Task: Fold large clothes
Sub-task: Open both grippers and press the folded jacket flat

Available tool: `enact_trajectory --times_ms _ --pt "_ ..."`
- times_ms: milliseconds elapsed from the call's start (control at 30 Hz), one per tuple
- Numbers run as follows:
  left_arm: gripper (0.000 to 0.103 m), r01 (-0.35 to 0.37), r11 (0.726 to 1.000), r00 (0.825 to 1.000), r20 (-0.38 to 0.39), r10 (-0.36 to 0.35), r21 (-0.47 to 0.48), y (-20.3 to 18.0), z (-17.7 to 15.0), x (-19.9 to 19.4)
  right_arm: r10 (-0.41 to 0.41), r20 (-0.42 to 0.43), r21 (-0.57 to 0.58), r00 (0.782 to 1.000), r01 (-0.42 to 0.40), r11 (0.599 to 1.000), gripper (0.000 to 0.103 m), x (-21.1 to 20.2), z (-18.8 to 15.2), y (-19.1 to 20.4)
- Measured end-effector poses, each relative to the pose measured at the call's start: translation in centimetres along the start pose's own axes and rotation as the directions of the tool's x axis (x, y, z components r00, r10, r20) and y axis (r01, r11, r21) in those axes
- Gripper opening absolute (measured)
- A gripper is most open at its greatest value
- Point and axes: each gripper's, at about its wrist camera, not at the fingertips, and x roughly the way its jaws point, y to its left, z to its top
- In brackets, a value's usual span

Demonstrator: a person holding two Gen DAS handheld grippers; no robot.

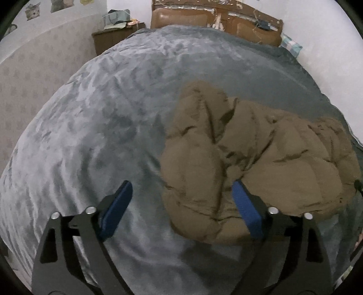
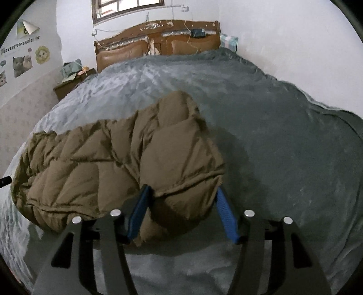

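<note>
Two grippers hang above one bed (image 1: pixel 90 140), each seen from its own camera.

Left wrist view: the left gripper (image 1: pixel 182 199) points down at the grey blanket (image 1: pixel 74 172). Its jaws stand wide apart. One blue pad (image 1: pixel 118 208) is over bare blanket, and the other is in front of the jacket's near edge. Nothing is clamped between them. The brown puffer jacket (image 1: pixel 261 158) lies bunched on the blanket, right of centre, with one quilted end reaching toward the headboard (image 1: pixel 217 25). A nightstand (image 1: pixel 109 40) with clutter on top stands at the bed's far left corner. A checked pillow (image 1: pixel 291 45) sits at the far right corner, beside the headboard.

Right wrist view: the right gripper (image 2: pixel 183 204) points down at the jacket's (image 2: pixel 118 158) near right corner. Its jaws are parted, and a fold of the jacket sits between them. The left pad (image 2: pixel 138 213) lies against the fabric, while the right pad (image 2: pixel 226 217) shows a gap, so the fold is not clamped. The jacket stretches from that corner away to the left across the blanket (image 2: pixel 283 147). Behind it are the headboard (image 2: pixel 158 43), a window (image 2: pixel 129 9) and cat stickers (image 2: pixel 22 61) on the left wall.
</note>
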Motion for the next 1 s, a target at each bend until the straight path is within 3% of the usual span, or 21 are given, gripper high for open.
enact_trajectory --times_ms 100,233,300,367,467,600,667,767,900,1000 --pt "0.091 0.022 0.999 1.000 0.002 -0.022 0.032 -1.6 0.3 -0.1 0.024 0.040 -0.001 0.999 -0.024 1.000 0.066 -1.6 0.9 0.3" --pt "0.091 0.032 0.998 0.999 -0.016 -0.031 0.054 -2.1 -0.2 0.5 -0.013 0.002 -0.074 1.000 0.013 0.997 0.066 -0.6 1.2 2.0" --pt "0.091 0.010 0.998 0.999 -0.036 -0.008 0.059 -2.7 -0.3 1.7 -0.039 -0.030 -0.083 0.999 0.037 0.996 0.062 0.5 0.9 2.3" --pt "0.089 0.015 0.998 0.998 -0.056 -0.012 0.060 -2.4 -0.8 2.2 -0.035 -0.066 -0.064 0.997 0.031 0.997 0.048 1.4 0.4 2.0" --pt "0.085 -0.013 0.997 0.997 -0.070 0.019 0.079 -2.4 -1.2 3.4 -0.067 -0.095 -0.046 0.993 0.063 0.997 0.036 2.6 -0.3 1.4" --pt "0.077 -0.042 0.996 0.993 -0.107 0.050 0.078 -1.6 -1.3 5.3 -0.097 -0.142 -0.043 0.985 0.092 0.995 0.035 4.8 -1.3 0.5" --pt "0.077 -0.006 0.999 0.991 -0.131 0.013 0.052 -0.8 -1.4 6.3 -0.098 -0.172 -0.043 0.980 0.092 0.995 0.035 6.3 -1.9 0.1" --pt "0.077 0.029 0.999 0.989 -0.149 -0.024 0.035 0.2 -1.7 7.2 -0.097 -0.199 -0.048 0.975 0.089 0.995 0.035 7.9 -2.7 0.1" --pt "0.078 0.002 0.998 0.992 -0.127 0.007 0.064 0.3 -1.7 5.7 -0.092 -0.168 -0.048 0.981 0.085 0.995 0.035 6.4 -2.1 0.8" --pt "0.092 0.002 0.996 0.996 -0.091 0.006 0.086 0.1 -1.8 4.0 -0.028 -0.108 -0.015 0.994 0.027 1.000 0.036 3.5 -0.9 1.7"
